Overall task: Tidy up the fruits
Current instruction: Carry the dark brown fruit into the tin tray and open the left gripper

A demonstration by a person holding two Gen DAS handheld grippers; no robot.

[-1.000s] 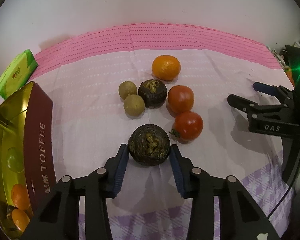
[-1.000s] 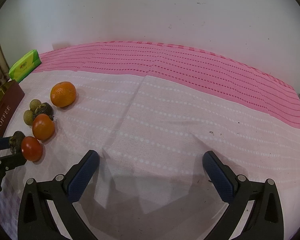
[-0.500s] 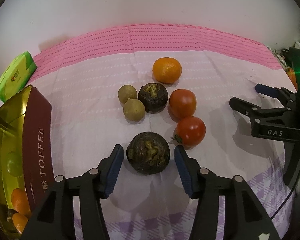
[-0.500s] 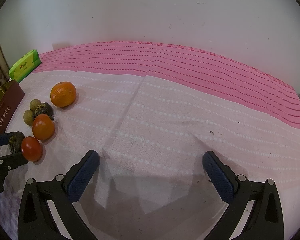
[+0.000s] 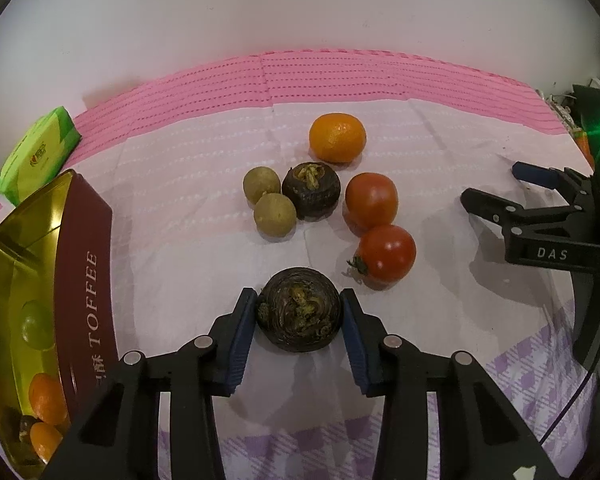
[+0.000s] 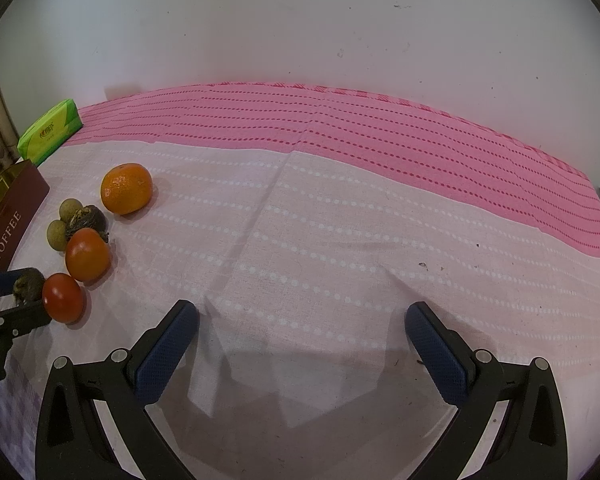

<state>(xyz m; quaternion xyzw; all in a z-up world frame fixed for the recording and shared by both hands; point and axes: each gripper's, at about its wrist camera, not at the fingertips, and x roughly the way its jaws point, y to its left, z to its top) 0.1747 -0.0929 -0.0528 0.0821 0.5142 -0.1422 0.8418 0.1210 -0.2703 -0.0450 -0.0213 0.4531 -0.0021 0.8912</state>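
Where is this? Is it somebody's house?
Probably a home table: a pink and white woven tablecloth against a plain white wall, a green tissue pack, and a gold toffee tin holding fruit.

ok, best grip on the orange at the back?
Take the orange across its widest middle, coming from above and from the near side. It is round and sits apart at the back; the water chestnut lies just in front, so place the pads left and right, where the cloth is bare.

Tin cut off by left edge, its fruit half hidden behind the wall. Small print on green packet unreadable. Right tool body cropped at right.
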